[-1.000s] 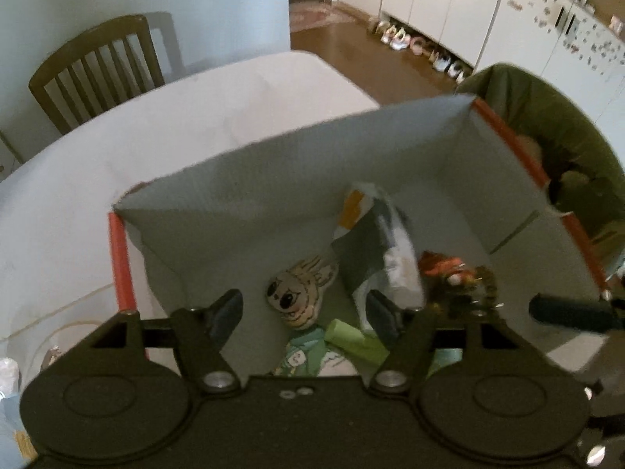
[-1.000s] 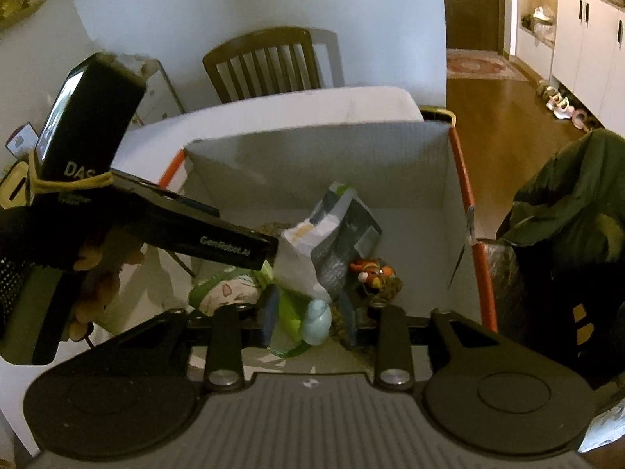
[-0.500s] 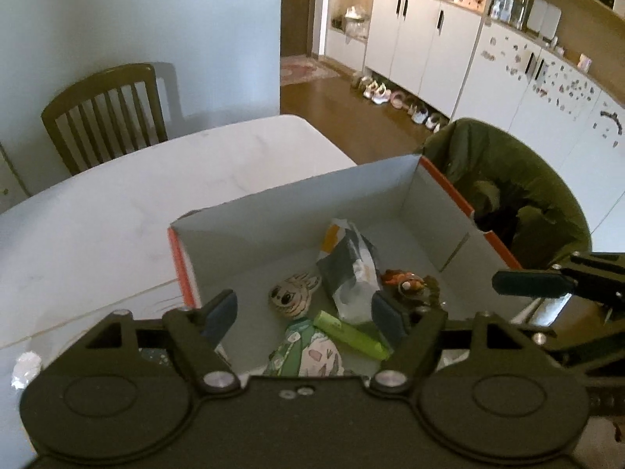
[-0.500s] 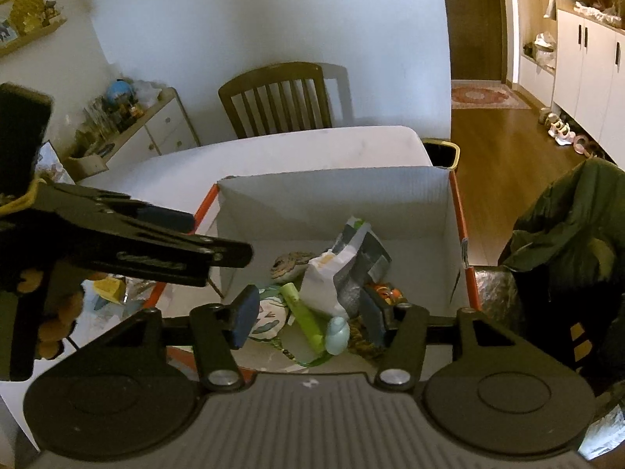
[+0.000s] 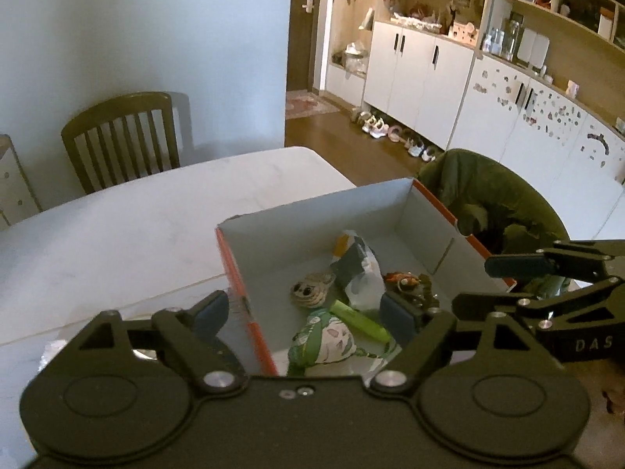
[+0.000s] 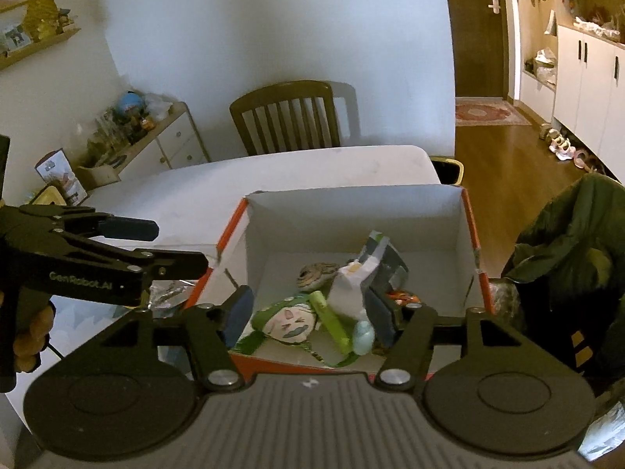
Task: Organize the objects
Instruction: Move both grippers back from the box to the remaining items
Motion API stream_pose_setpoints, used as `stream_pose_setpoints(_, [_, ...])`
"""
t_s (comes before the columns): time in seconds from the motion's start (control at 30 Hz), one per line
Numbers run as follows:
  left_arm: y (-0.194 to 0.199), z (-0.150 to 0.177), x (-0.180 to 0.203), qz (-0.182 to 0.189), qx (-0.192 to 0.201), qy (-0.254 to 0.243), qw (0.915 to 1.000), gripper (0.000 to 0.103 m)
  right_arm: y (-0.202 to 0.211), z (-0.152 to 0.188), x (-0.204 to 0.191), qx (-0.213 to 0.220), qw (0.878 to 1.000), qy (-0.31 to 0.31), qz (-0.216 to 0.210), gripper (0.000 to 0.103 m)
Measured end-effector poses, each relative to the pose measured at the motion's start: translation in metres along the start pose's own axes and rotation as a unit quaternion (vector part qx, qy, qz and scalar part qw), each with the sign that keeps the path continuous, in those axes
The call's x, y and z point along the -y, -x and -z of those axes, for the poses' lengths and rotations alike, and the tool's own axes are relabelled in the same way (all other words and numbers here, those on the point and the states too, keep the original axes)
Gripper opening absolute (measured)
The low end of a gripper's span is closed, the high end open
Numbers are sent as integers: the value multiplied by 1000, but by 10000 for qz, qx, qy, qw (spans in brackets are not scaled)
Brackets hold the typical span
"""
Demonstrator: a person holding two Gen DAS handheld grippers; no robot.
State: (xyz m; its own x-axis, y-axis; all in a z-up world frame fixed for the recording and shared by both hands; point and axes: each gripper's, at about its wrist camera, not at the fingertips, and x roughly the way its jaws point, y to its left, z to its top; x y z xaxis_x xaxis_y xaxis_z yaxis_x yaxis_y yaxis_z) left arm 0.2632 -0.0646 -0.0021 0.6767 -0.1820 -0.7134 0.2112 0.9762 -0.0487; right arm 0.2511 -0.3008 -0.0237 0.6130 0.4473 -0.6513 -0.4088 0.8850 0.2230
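Observation:
An open cardboard box with orange edges (image 5: 238, 269) (image 6: 474, 234) stands on the white table. Inside lie a round striped face toy (image 5: 310, 291) (image 6: 317, 273), a crumpled snack bag (image 5: 357, 269) (image 6: 363, 281), a green tube (image 5: 359, 320) (image 6: 332, 320), a green cloth toy with a face (image 5: 330, 342) (image 6: 287, 320), an orange toy (image 5: 404, 279) (image 6: 402, 296) and a pale blue cap (image 6: 363, 338). My left gripper (image 5: 302, 312) is open and empty, above the box's near left edge. My right gripper (image 6: 310, 312) is open and empty, above the box's near side.
The white table (image 5: 117, 226) stretches to the left and behind the box. A wooden chair (image 5: 121, 136) (image 6: 287, 117) stands at its far side. A green jacket on a chair (image 5: 488, 195) (image 6: 578, 250) sits right of the box. Crinkled foil (image 6: 168, 293) lies left of the box.
Both grippers have pulled back and up from the box, so it looks smaller and more of the room shows. Both stayed open and empty. The box's contents have not moved.

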Motion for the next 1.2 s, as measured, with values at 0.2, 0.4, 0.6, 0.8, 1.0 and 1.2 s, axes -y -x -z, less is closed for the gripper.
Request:
stream_pose_setpoints(0.2, [20,10,-22,-30,168,83,9998,95,2,-1,-24,69,9999,-34,-76,74])
stream_pose_setpoints(0.4, [37,21,-57,-23,285,291,9992,102,-3,-2,-55,120,9997,-52,-199,85])
stream_pose_setpoints(0.6, [48,33,-96,-71,328,410,9986,102,-15,-2,-94,159,9996,-8,-233,87])
stream_pose_setpoints(0.8, [55,48,-131,-49,313,456,9985,103,-28,-1,-133,353,9993,57,-141,90])
stream_pose_setpoints(1.0, [56,70,-168,-168,430,506,9977,103,-50,4,-173,464,9983,325,145,91])
stream_pose_setpoints(1.2, [47,86,-206,-223,288,681,9970,103,-74,10,-198,277,9984,326,369,92])
